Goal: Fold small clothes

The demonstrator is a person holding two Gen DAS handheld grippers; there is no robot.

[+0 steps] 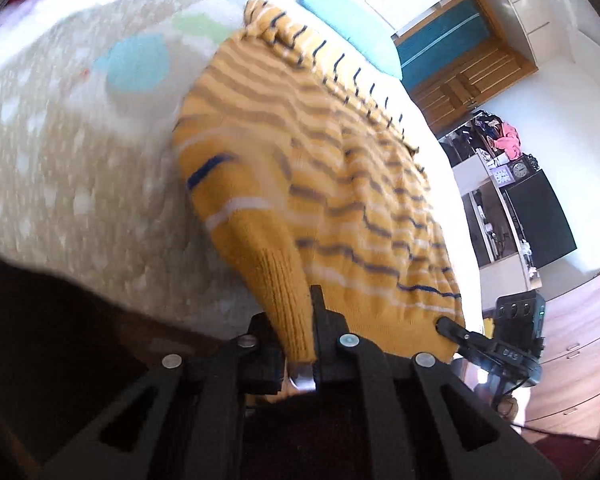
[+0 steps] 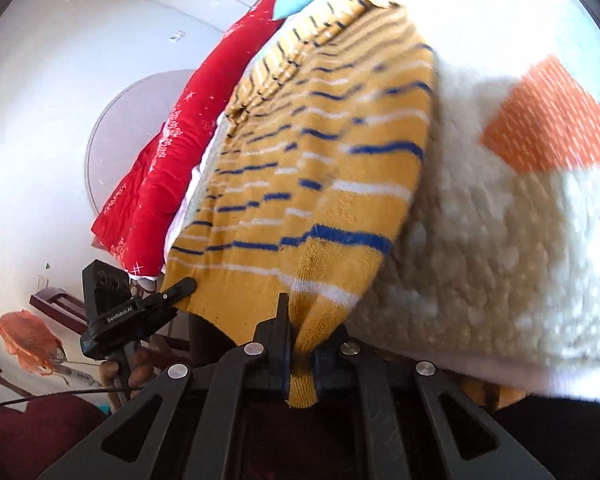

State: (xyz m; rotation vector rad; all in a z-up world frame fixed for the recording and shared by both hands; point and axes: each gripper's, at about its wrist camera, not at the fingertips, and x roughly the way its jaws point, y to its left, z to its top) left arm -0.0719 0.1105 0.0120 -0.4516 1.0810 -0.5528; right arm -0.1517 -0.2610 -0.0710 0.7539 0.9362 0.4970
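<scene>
On the bed's fleece blanket (image 1: 60, 184) lies a mustard striped sweater (image 1: 340, 184), stretching lengthwise away from both grippers. Left gripper (image 1: 296, 320) and right gripper (image 2: 302, 336) each clamp a near ribbed cuff, side by side.

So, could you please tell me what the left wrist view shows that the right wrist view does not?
Only the left wrist view shows the wooden door, clocks and dark screen. Only the right wrist view shows the red quilt and the blanket's orange patch. Both show the striped yellow sweater on the fleece blanket, each claw shut on its near edge: left claw, right claw.
</scene>
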